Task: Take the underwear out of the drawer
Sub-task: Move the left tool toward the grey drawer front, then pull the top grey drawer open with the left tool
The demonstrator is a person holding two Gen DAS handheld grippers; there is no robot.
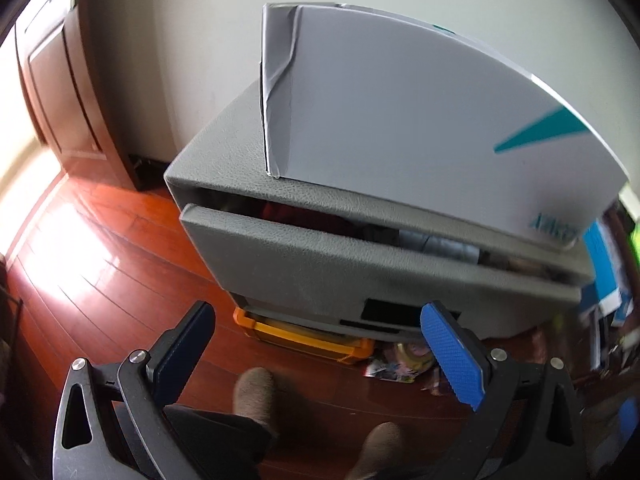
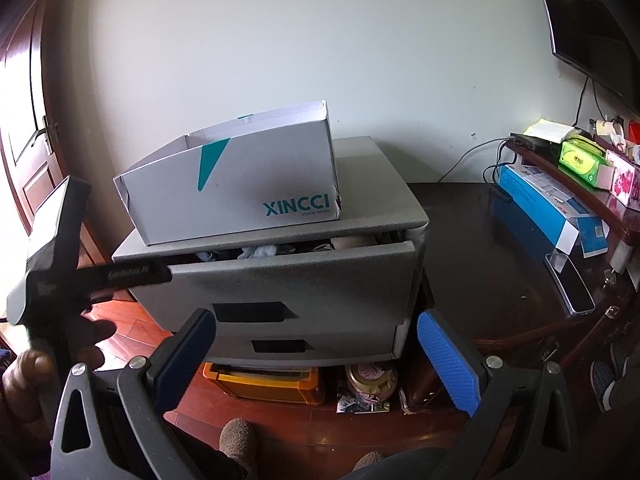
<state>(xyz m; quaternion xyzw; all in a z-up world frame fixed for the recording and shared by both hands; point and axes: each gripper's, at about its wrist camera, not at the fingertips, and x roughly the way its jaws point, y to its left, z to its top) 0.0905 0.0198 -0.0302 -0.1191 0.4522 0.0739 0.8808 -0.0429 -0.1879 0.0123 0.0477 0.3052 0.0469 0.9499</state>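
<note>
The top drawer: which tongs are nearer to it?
Left. The left tongs hang open close before the top drawer; the right tongs hang open farther back.

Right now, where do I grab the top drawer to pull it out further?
Take the dark recessed handle in the top drawer front, coming straight from the front with one jaw hooked inside. The drawer is only slightly ajar and its front is otherwise flat.

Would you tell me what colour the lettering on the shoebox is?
Teal on the white shoebox; the lettering shows best in the right wrist view.
</note>
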